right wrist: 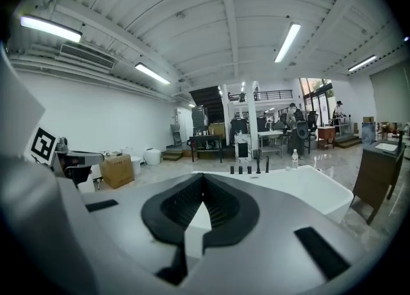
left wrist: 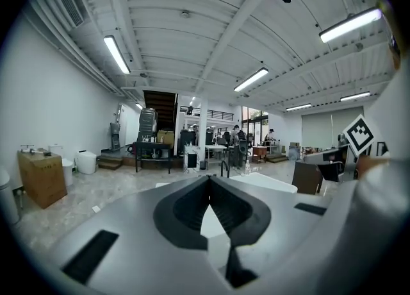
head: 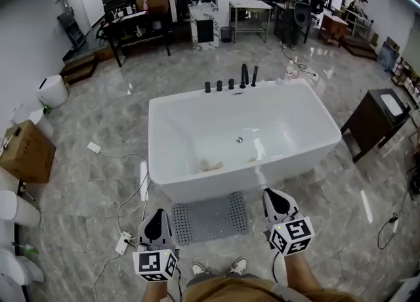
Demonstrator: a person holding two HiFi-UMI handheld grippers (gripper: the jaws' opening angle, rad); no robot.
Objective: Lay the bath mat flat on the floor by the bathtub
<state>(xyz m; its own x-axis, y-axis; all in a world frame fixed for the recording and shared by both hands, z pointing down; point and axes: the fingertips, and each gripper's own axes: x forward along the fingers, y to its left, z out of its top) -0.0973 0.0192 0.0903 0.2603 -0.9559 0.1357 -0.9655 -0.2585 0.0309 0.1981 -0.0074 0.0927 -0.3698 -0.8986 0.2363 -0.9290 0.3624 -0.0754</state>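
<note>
Both grippers, left [head: 156,227] and right [head: 275,203], were closed and empty; bath mat [head: 210,218] lay flat beside bathtub [head: 315,146].

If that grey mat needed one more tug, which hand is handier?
Left, marginally: the left gripper shows closer to the mat than the right gripper. Both are shut, empty and flank it.

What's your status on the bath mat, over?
Left claw shut, empty; right claw shut, empty. Bath mat flat on floor beside bathtub. Nothing seen on mat; white cable lies off its left side.
</note>
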